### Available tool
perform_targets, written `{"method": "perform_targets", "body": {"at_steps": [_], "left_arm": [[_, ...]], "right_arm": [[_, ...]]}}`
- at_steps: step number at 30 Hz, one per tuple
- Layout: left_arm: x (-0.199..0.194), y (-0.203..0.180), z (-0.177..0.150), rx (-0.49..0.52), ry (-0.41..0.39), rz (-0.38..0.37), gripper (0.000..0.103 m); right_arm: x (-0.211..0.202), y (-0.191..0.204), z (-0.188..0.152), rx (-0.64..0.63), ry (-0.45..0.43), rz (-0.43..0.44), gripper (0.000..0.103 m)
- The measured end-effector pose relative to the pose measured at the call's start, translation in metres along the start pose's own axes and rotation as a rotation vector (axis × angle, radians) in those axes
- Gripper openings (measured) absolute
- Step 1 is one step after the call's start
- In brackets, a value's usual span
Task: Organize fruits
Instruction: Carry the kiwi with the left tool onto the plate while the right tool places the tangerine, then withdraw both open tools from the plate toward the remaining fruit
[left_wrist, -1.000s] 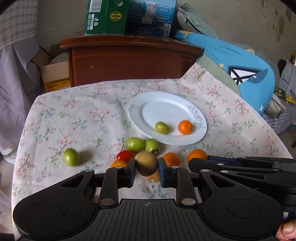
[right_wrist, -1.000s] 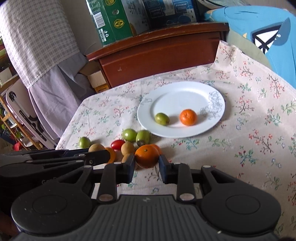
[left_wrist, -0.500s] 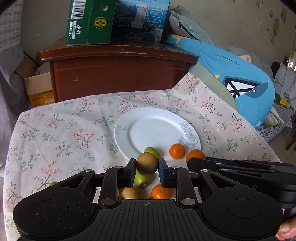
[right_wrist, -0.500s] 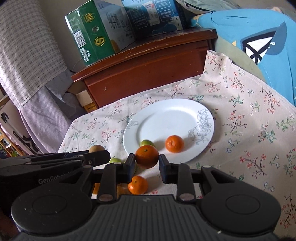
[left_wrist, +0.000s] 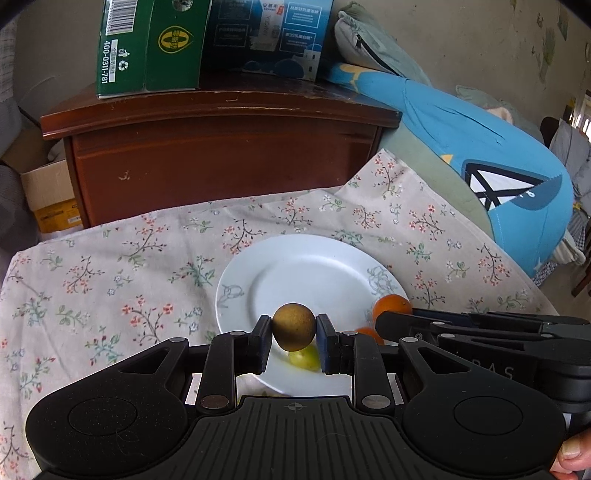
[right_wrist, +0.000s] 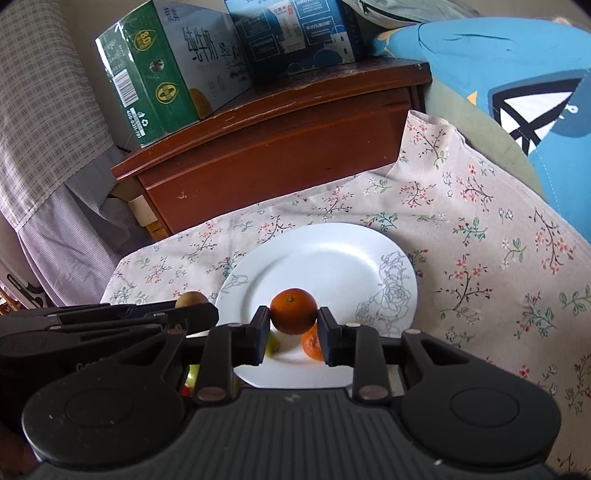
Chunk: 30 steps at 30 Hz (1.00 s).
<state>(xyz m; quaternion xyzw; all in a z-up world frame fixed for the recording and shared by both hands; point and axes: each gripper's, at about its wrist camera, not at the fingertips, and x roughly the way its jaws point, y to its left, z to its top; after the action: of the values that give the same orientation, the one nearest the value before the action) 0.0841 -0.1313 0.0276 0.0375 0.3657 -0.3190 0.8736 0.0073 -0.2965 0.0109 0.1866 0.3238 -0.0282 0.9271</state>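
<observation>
My left gripper (left_wrist: 294, 335) is shut on a brown kiwi (left_wrist: 294, 326) and holds it over the near part of the white plate (left_wrist: 314, 269). A green fruit (left_wrist: 306, 357) lies on the plate just beneath. My right gripper (right_wrist: 293, 320) is shut on an orange (right_wrist: 293, 311), also above the plate (right_wrist: 332, 258); a second orange (right_wrist: 311, 344) and a green fruit (right_wrist: 271, 343) rest on the plate below it. In the left wrist view the right gripper (left_wrist: 391, 317) enters from the right with its orange (left_wrist: 391, 307). The kiwi (right_wrist: 190, 298) shows at the left gripper's tip in the right wrist view.
A floral cloth (left_wrist: 110, 266) covers the table. Behind it stands a dark wooden cabinet (left_wrist: 221, 147) carrying a green carton (left_wrist: 147, 48) and a blue carton (left_wrist: 266, 37). A blue cushion (left_wrist: 480, 166) lies to the right. A green and a red fruit (right_wrist: 192, 374) peek beneath the right gripper's frame.
Both grippers have carried their fruits forward from the loose pile near the table's front to above the plate. The plate now looks larger and closer; most loose fruits have dropped out of sight.
</observation>
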Motion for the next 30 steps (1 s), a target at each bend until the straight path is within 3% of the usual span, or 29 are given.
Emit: {"method": "perform_targets", "body": {"at_steps": [21, 24, 26, 28, 30], "left_arm": [[0.049, 0.006, 0.009, -0.036, 0.057, 0.002, 0.026], [0.046, 0.005, 0.01, -0.042, 0.052, 0.017, 0.034], [0.041, 0.006, 0.013, -0.054, 0.041, 0.026, 0.044], [0.034, 0.007, 0.015, -0.069, 0.018, 0.044, 0.061], [0.03, 0.007, 0.017, -0.074, 0.007, 0.054, 0.063]], "right_arm": [[0.048, -0.02, 0.008, 0.062, 0.051, -0.036, 0.031], [0.046, -0.019, 0.009, 0.062, 0.044, -0.04, 0.031], [0.044, -0.021, 0.011, 0.079, 0.042, -0.037, 0.031], [0.042, -0.022, 0.012, 0.092, 0.033, -0.031, 0.032], [0.041, -0.021, 0.013, 0.093, 0.03, -0.028, 0.032]]}}
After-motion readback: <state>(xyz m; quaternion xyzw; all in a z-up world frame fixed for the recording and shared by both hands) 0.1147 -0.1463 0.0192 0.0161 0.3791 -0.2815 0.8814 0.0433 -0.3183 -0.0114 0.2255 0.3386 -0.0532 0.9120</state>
